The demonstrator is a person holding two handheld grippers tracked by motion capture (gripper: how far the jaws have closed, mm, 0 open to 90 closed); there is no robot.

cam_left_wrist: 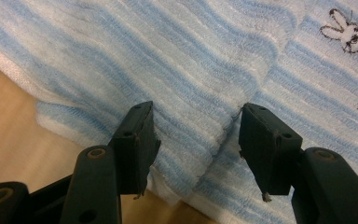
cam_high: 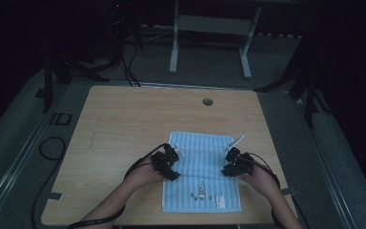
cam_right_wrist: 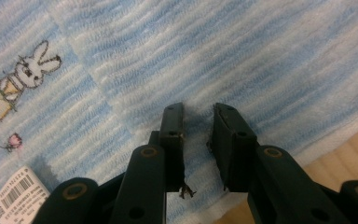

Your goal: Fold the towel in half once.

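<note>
Both tools apart, left tool [cam_high: 171, 155] and right tool [cam_high: 229, 156] over striped towel [cam_high: 201, 167] edges.

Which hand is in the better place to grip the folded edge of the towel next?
Left, probably. The left gripper has its fingers wide apart over the towel, astride a raised fold at its edge. The right gripper is also over the towel near an edge, but its gap is narrow with flat cloth beneath.

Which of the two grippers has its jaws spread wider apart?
The left gripper: a wide band of towel shows between its jaws. The right gripper leaves a narrow gap.
</note>
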